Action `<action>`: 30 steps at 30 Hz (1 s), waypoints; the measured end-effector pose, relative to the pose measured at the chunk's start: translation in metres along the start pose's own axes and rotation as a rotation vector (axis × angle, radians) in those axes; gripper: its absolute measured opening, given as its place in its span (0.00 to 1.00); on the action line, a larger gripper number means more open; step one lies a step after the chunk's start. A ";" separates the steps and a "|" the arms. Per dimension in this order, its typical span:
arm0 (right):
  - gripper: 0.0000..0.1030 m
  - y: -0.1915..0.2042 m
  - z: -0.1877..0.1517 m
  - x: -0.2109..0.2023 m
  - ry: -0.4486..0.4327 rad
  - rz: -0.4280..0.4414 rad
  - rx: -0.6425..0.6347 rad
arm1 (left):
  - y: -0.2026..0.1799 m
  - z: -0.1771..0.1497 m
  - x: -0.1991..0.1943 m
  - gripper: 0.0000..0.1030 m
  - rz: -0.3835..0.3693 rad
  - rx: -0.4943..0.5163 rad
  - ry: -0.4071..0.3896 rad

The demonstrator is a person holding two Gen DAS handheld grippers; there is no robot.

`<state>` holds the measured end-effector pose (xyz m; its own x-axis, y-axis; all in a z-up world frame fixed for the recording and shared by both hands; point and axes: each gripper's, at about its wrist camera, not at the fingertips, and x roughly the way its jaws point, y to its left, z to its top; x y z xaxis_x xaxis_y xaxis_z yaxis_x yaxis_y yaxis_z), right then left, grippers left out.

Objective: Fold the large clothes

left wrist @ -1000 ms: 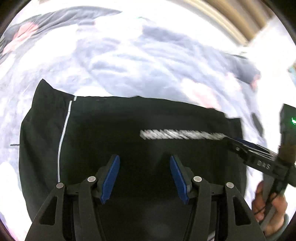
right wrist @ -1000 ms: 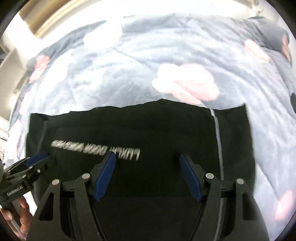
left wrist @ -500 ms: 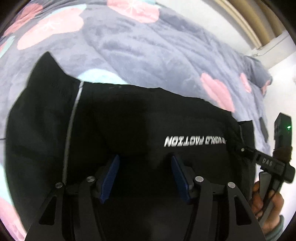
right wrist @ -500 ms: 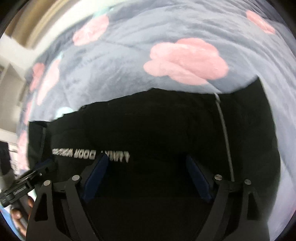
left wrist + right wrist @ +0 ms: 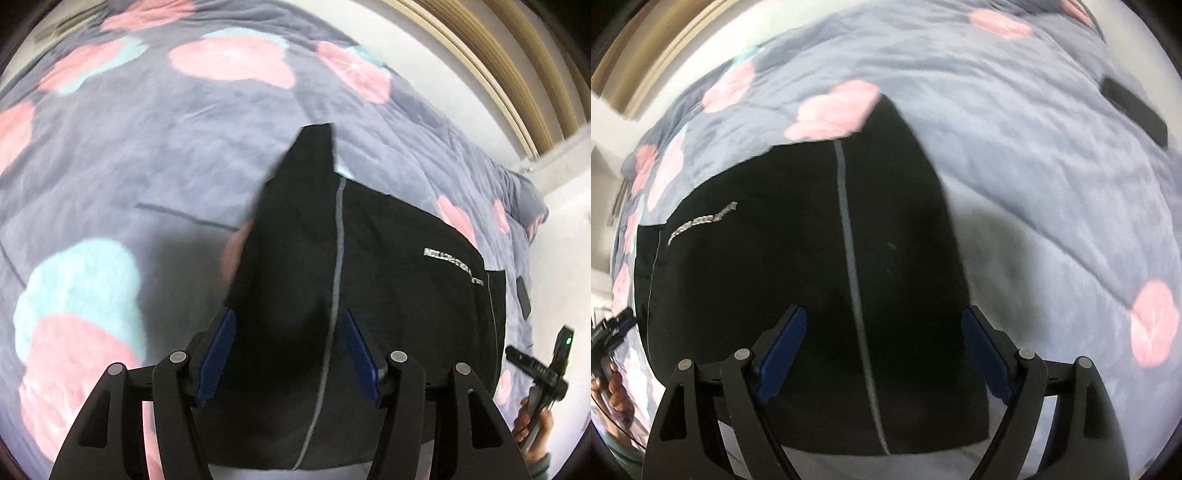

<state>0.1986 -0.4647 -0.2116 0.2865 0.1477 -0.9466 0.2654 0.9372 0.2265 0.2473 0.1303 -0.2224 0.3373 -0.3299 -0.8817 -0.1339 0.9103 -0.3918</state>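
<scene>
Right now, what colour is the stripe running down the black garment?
Light grey, a thin piping line on the black garment; clearest in the right wrist view.

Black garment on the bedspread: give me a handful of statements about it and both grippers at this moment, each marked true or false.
1. The black garment lies on a grey bedspread with pink flowers. True.
2. The garment carries a line of white lettering. True.
3. The stripe down the garment is red. False: it is pale grey.
4. The right gripper is clamped shut on a white towel. False: its jaws stand wide apart over the black garment; no towel shows.
5. The left gripper has black fabric between its blue pads. True.
6. A small dark flat object lies on the bedspread away from the garment. True.
</scene>
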 end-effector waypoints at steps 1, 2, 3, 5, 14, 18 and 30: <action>0.85 -0.004 -0.002 0.001 0.004 0.001 0.010 | 0.009 -0.003 -0.001 0.61 -0.017 -0.020 0.007; 0.85 -0.007 -0.005 0.003 0.010 0.003 0.020 | 0.013 -0.004 0.000 0.62 -0.036 -0.042 0.016; 0.85 -0.009 -0.006 0.005 0.016 0.006 0.023 | 0.016 -0.005 0.002 0.64 -0.057 -0.065 0.030; 0.85 -0.010 -0.006 0.013 0.027 0.014 0.022 | 0.019 -0.005 0.009 0.72 -0.061 -0.089 0.046; 0.88 -0.012 0.008 0.044 0.032 0.060 0.015 | 0.046 -0.009 0.051 0.74 -0.096 -0.181 0.150; 0.94 -0.020 0.015 0.058 0.051 0.097 0.034 | 0.052 -0.006 0.062 0.77 -0.140 -0.202 0.168; 1.00 -0.039 0.030 0.115 0.177 0.340 0.141 | 0.063 -0.006 0.105 0.94 -0.308 -0.271 0.259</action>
<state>0.2490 -0.4934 -0.3228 0.2203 0.5049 -0.8346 0.3100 0.7750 0.5507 0.2685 0.1516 -0.3418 0.1614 -0.6563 -0.7370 -0.3138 0.6739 -0.6688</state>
